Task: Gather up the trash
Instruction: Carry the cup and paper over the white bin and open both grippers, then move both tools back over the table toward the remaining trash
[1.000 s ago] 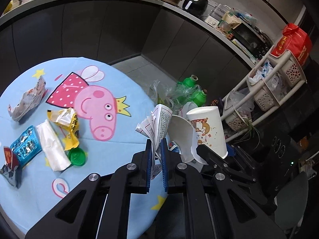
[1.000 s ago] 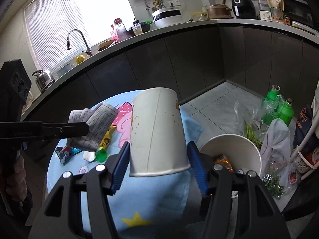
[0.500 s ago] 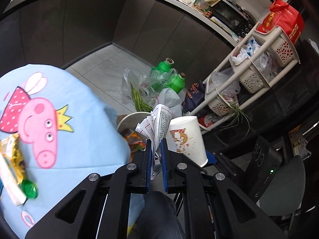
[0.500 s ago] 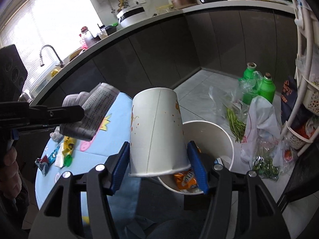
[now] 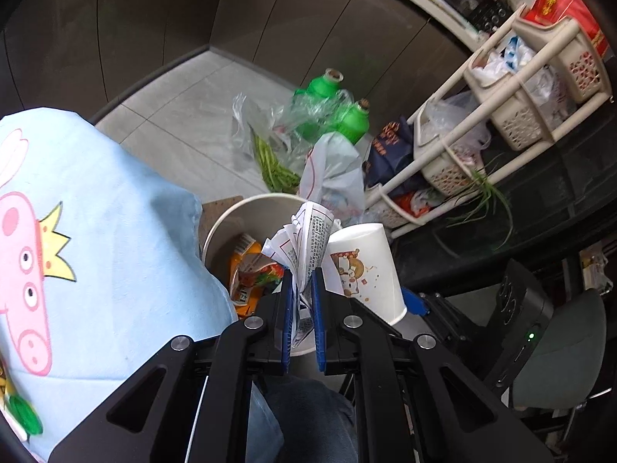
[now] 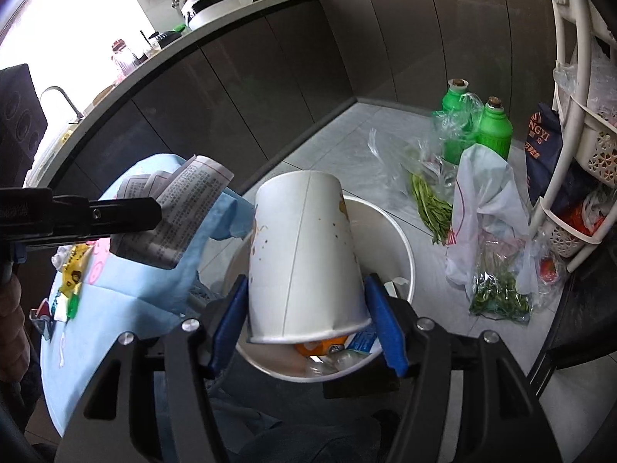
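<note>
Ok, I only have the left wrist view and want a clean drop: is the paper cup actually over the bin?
Observer: Yes. In the right wrist view, the paper cup hangs over the white bin, with its open rim toward the camera.
Operator: Do the right tongs have it?
Observer: The right tongs have a blue pad on each side near the rim. The jaws are opening, with the cup between them.
Operator: And my newspaper?
Observer: From that side, the folded newspaper in the left tongs shows left of the bin's rim, against the blue tablecloth. I cannot tell whether it is above the opening.
</note>
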`<state>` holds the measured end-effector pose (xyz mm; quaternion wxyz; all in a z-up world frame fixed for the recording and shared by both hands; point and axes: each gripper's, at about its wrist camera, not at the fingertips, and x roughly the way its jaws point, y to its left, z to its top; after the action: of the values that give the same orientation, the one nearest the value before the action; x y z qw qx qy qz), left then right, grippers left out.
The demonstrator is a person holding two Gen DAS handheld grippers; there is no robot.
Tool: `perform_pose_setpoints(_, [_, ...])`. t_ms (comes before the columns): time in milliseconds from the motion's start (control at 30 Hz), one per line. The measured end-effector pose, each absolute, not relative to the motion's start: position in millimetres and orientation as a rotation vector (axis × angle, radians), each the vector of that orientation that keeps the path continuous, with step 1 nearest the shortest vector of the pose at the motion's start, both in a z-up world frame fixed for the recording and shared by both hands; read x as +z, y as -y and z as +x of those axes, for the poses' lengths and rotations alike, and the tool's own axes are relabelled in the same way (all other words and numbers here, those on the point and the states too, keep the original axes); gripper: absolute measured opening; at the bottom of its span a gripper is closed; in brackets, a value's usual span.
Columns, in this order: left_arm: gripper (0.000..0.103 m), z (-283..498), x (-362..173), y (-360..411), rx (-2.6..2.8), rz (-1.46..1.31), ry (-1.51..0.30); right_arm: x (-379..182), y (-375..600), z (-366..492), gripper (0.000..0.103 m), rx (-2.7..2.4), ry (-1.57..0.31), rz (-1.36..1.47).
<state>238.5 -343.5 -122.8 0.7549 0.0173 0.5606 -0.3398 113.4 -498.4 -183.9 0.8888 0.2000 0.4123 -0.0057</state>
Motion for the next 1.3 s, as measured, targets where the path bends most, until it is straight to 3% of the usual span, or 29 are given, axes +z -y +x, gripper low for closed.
perform_pose_setpoints(233, [0.012, 239.7, -139.3, 351.7, -0.723, 0.084, -1.233, -203.2, 505.7, 125.7, 0.066, -0.003, -0.887, 0.416])
perform_pose_setpoints(333, [0.037, 238.7, -137.9, 352.7, -0.712, 0.100, -1.197, -205.4, 503.0, 129.4, 0.075, 0.003, -0.888, 0.382])
perform_pose_setpoints(367, [0.053, 238.2, -135.5, 351.5, -0.707, 0.099, -1.180, -205.8, 502.2, 129.8, 0.076, 0.012, -0.884, 0.376])
perform_pose_setpoints(400, [0.069, 238.2, -133.1, 349.9, -0.702, 0.094, -1.163, -205.5, 501.7, 128.7, 0.084, 0.014, -0.876, 0.370])
perform_pose_setpoints(433, [0.076, 238.3, -130.4, 348.0, -0.697, 0.087, -1.144, -204.4, 500.7, 127.0, 0.094, 0.007, -0.861, 0.357])
perform_pose_setpoints(467, [0.084, 238.6, -128.0, 346.2, -0.687, 0.082, -1.124, -204.0, 500.2, 126.0, 0.097, 0.006, -0.853, 0.346])
perform_pose_setpoints(567, [0.094, 239.1, -122.9, 341.4, -0.670, 0.070, -1.095, -202.5, 499.0, 122.3, 0.099, -0.001, -0.843, 0.330])
perform_pose_setpoints(1300, [0.094, 212.8, -65.7, 289.2, -0.577, 0.028, -1.001, -144.4, 464.5, 107.0, 0.100, 0.022, -0.792, 0.262])
